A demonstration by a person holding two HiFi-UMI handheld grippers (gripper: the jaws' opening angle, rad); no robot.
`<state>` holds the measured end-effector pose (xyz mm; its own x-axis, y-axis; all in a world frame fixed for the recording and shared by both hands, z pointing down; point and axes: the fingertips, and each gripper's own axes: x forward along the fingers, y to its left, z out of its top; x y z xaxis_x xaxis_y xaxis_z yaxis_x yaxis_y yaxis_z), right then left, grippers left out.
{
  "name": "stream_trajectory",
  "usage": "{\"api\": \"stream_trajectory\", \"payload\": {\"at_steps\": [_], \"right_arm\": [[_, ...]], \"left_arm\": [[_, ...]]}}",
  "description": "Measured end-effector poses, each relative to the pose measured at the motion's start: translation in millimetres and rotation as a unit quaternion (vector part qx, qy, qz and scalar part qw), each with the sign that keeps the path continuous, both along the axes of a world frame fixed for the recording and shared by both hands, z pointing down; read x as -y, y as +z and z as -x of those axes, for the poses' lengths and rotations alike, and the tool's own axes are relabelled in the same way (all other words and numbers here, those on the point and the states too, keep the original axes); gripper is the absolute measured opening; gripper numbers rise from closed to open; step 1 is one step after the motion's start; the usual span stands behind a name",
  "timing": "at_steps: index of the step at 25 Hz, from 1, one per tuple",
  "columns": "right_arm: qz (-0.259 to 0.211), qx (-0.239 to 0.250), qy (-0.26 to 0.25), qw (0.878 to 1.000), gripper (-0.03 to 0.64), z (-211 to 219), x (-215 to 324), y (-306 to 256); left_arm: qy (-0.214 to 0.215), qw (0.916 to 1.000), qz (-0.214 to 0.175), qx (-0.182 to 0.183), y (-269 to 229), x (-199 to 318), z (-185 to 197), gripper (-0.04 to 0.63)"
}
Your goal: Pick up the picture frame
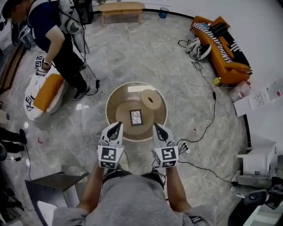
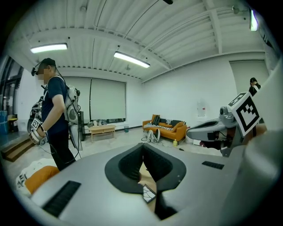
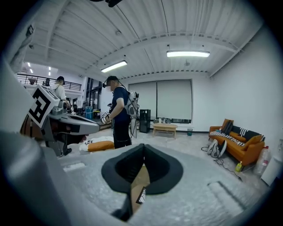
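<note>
The picture frame (image 1: 136, 117) is small, dark-edged and lies flat on a light wooden disc on the round table (image 1: 115, 98). A tan ring (image 1: 151, 99) rests just behind it. My left gripper (image 1: 117, 126) sits at the table's near edge, left of the frame, with its jaws closed together and nothing between them. My right gripper (image 1: 157, 127) mirrors it on the right, also shut and empty. In the left gripper view the frame (image 2: 149, 193) shows below the closed tips (image 2: 142, 145). The right gripper view shows the frame (image 3: 141, 195) the same way, under its gripper (image 3: 143, 145).
A person (image 1: 57, 35) stands at the upper left beside an orange and white cushion (image 1: 44, 92). An orange sofa (image 1: 225, 48) is at the upper right, with cables (image 1: 208, 110) trailing across the marble floor. A wooden bench (image 1: 121, 8) stands at the back.
</note>
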<state>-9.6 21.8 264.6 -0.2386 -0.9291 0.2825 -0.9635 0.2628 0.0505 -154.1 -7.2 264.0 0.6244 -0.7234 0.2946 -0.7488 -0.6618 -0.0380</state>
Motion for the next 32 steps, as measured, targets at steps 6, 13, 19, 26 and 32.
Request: {"api": "stream_trajectory", "payload": {"at_steps": [6,13,19,26,32], "right_arm": [[0.027,0.011,0.016,0.999,0.000,-7,41,37],[0.065,0.015,0.003,0.998,0.000,-35,100,124],[0.113,0.020,-0.010,0.993,0.000,-55,135,221],[0.163,0.019,-0.022,0.986,0.000,-64,162,325],[0.190,0.023,-0.036,0.981,0.000,-66,174,402]], "left_arm": [[0.008,0.9996,0.025,0.007,40,41,-12,0.018],[-0.007,0.9980,0.061,0.017,127,87,-38,0.018],[-0.040,0.9925,0.111,0.031,226,117,-53,0.018],[-0.057,0.9855,0.155,0.039,322,139,-58,0.018],[-0.059,0.9815,0.176,0.046,397,150,-64,0.018]]}}
